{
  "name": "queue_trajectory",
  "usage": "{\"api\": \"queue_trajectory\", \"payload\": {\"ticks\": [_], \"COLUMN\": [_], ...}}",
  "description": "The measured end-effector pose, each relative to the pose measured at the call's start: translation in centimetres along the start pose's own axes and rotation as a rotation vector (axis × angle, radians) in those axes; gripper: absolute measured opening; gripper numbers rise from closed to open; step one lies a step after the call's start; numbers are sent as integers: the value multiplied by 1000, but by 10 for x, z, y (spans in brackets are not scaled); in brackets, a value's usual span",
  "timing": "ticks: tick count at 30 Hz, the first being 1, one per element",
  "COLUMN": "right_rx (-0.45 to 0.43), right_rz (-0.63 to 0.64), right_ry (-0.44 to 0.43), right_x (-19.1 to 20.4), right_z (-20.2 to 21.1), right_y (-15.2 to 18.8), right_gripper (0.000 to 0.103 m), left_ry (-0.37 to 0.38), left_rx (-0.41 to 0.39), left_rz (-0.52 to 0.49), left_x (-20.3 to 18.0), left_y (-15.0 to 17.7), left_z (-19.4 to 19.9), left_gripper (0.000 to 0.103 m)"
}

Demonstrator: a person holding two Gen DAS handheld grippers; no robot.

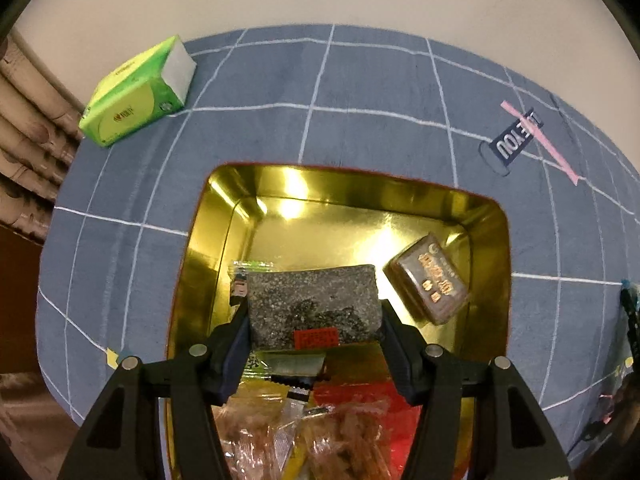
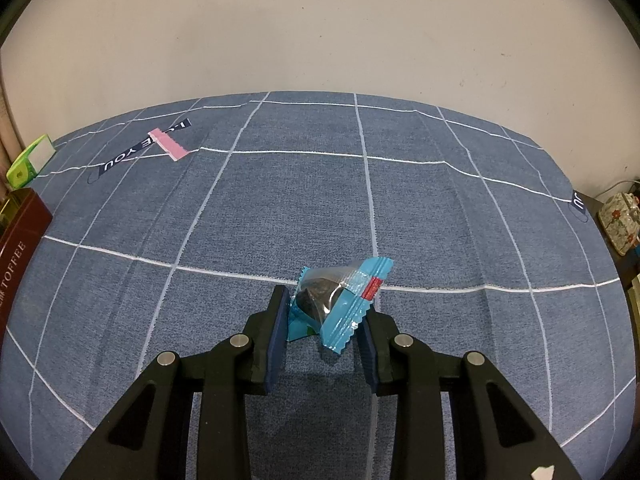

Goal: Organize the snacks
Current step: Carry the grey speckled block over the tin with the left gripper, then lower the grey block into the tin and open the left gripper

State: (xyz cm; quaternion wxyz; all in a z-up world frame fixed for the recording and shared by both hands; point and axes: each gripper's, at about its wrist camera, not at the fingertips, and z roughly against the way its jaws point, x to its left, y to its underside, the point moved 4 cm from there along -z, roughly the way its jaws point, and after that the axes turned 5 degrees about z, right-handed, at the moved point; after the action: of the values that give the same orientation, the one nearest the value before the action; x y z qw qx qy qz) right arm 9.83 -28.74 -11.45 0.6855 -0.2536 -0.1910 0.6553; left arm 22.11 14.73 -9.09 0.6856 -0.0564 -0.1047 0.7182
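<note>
A grey speckled rectangular snack bar (image 1: 314,306) is clamped by the left gripper (image 1: 314,312) above the gold-lined metal tin (image 1: 492,248) at frame centre. A blue-wrapped dark candy (image 2: 338,300) is pinched between the right gripper's (image 2: 324,312) jaws, low in the frame over the blue checked cloth (image 2: 280,208).

Green tissue pack (image 1: 138,92) lies at bench edge, on blue grid-lined cloth (image 2: 300,208); pink strip (image 2: 168,144) crosses printed cloth label.

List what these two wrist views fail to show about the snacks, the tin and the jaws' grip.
- Left wrist: the snack packets low in the gold tin are cut off by the frame edge.
- Left wrist: the brown bar's label is too blurred to read.
- Right wrist: the blue candy wrapper sits between the jaws; contact is unclear.
</note>
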Motion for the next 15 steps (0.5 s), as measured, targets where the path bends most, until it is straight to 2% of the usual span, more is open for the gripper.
{"api": "queue_trajectory", "payload": {"ticks": [15], "right_rx": [0], "right_rz": [1], "right_ry": [1], "right_x": [1], "right_z": [0], "right_y": [0], "right_gripper": [31], "left_ry": [-21], "left_rx": [31], "left_rz": [-26], "left_x": [-4], "left_y": [7], "left_z": [-14], "left_gripper": [60]}}
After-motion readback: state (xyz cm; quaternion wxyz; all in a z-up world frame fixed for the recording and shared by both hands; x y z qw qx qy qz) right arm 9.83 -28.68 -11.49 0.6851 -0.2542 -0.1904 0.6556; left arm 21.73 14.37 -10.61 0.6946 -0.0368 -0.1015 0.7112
